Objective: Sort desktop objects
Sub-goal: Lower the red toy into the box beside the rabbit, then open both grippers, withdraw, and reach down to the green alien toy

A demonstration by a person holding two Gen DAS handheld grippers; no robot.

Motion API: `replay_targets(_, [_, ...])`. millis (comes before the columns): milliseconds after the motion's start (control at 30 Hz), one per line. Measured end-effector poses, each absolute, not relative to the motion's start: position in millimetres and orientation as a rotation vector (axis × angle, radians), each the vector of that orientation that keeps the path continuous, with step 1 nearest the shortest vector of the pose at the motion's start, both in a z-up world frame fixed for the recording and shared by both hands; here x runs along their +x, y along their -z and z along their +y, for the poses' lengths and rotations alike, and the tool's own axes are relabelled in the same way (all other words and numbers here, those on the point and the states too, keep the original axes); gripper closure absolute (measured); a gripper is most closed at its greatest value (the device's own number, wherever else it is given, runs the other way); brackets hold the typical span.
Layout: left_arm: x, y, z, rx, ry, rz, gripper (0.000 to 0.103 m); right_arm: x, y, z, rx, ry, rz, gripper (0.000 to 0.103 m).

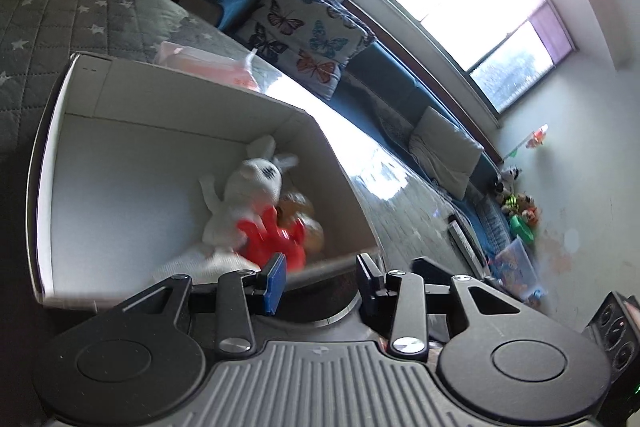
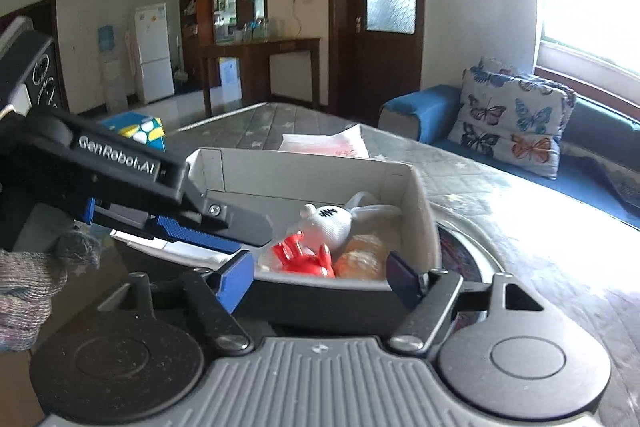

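A white open box point(image 1: 168, 95) point(image 2: 304, 171) stands on the table. Inside lie a white knitted bunny point(image 1: 248, 187) point(image 2: 332, 223), a red plastic toy point(image 1: 272, 239) point(image 2: 304, 259) and an orange-brown round toy point(image 1: 300, 211) point(image 2: 360, 259), all in one corner. My left gripper point(image 1: 320, 279) is open and empty at the box's near rim; it also shows in the right wrist view point(image 2: 208, 227), reaching over the box's left side. My right gripper point(image 2: 320, 275) is open and empty just before the box's near wall.
A pink packet point(image 1: 204, 65) point(image 2: 324, 145) lies behind the box on the grey star-patterned table cover point(image 1: 60, 15). A blue sofa with a butterfly cushion point(image 2: 512, 115) stands at the right. A coloured cube point(image 2: 140, 133) sits at the left. Toys point(image 1: 520, 215) lie by the wall.
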State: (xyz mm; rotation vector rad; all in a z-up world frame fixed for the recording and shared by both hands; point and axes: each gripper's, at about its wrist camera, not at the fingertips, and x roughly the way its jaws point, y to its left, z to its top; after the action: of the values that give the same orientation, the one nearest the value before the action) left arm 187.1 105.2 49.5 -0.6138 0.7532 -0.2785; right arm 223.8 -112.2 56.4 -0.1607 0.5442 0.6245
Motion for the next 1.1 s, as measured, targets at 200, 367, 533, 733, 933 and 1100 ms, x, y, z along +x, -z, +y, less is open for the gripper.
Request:
replay_targets(200, [159.0,-46.7,82.9,-0.583,0.321,0.762,0.062,181.3,-54.8,-143.5,-0.155,-0.575,0.528,0.013])
replay_targets(367, [141.6,-39.5,67.5,-0.562,0.356,0.78,0.062,153.1,-43.7,-160.9,-0.165,-0.546,0.54,0.006])
replay_targets(533, [126.3,-31.1,51.1,-0.56,0.407,0.806,0.062,138.0,-28.4,-174.5,-0.171,-0.53,0.579,0.006])
replay_targets(733, [119.5,-15.0,28.6,-0.571,0.469,0.863,0.062,132.2,-8.1,-190.6,-0.126,-0.507,0.641,0.006])
replay_targets(933, [121.9,-4.5,13.6,-0.602,0.498,0.896,0.062,134.5,4.3,-196.1,-0.104,-0.504,0.67,0.008])
replay_targets(1100, [127.5,-0.5,7.8,-0.63,0.503,0.891,0.062,131.2,12.7,-201.8,-0.075,-0.508,0.681,0.012])
